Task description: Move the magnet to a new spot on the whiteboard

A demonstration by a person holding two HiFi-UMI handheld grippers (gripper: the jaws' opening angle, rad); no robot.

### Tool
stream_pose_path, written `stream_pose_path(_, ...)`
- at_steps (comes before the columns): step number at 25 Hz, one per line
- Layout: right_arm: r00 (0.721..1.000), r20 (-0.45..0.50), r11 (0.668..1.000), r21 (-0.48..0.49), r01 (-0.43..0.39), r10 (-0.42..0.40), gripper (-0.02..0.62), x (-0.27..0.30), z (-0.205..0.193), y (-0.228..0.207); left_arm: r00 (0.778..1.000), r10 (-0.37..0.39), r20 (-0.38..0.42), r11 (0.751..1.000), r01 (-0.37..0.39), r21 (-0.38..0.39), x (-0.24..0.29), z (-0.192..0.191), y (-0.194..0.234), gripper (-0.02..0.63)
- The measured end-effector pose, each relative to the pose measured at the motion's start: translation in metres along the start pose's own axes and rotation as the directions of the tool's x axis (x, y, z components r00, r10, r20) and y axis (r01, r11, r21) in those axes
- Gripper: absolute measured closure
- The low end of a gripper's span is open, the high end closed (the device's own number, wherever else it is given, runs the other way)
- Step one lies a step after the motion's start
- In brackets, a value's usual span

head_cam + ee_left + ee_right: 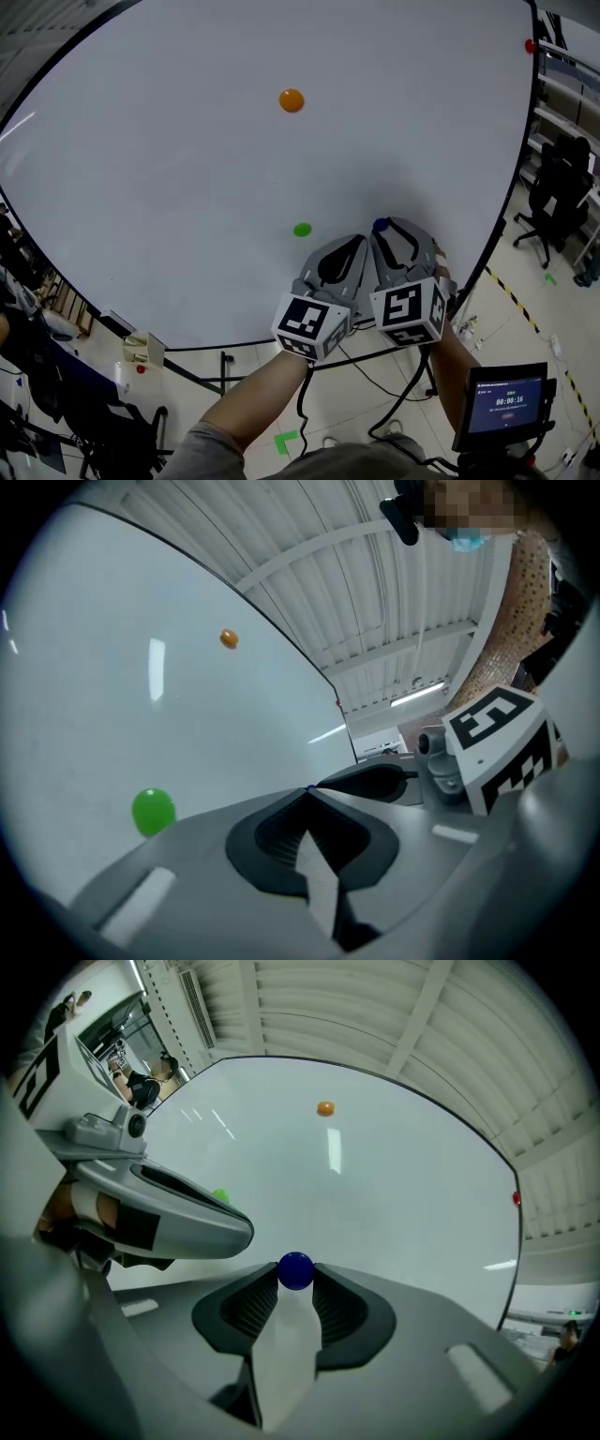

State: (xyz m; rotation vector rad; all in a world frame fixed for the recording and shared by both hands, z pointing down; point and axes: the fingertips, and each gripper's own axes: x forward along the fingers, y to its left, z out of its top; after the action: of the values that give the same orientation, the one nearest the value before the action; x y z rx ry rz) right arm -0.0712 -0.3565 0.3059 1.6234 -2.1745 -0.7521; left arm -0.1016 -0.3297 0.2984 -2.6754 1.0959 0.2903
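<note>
Your right gripper [382, 230] is clamped on the small round blue magnet [296, 1270], which sits at the very tips of its jaws, low on the large white whiteboard [187, 150] near its lower right edge. Whether the magnet touches the board, no view settles. Your left gripper [307, 791] is just beside the right one, jaws together and empty.

The grasp looks made, so the move itself comes next. Pull the magnet clear of the board and keep the pinch firm, since a ball held at the tips could slip out. Then set it on bare board away from the round green magnet [302, 230], the round orange magnet [292, 99] and the small red magnet [530, 45]. No container is involved here.
</note>
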Motion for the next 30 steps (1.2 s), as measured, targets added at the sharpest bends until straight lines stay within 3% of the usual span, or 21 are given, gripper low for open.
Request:
stream_pose_path(9, 0.992, 0.029, 0.992, -0.037, 0.121, -0.12, 0.471, -0.04, -0.015, -0.128, 0.985, -0.12, 0.121, 0.993, 0.116, 0.038, 0.098, 0.043, -0.079, 0.604)
stream_pose_path(20, 0.975, 0.12, 0.978, -0.067, 0.196, -0.187, 0.469, -0.062, -0.042, -0.304, 0.964, -0.14, 0.227, 0.987, 0.119, 0.105, 0.241, 0.095, -0.16, 0.604)
stream_pose_path(24, 0.97, 0.158, 0.978, -0.073, 0.197, -0.184, 0.469, -0.062, -0.036, -0.343, 0.959, -0.147, 0.241, 0.983, 0.115, 0.142, 0.27, 0.111, -0.177, 0.604)
stream_pose_path(30, 0.971, 0.169, 0.981, -0.068, 0.183, -0.169, 0.469, -0.063, -0.019, -0.364, 0.955, -0.137, 0.263, 0.982, 0.095, 0.165, 0.268, 0.13, -0.184, 0.604)
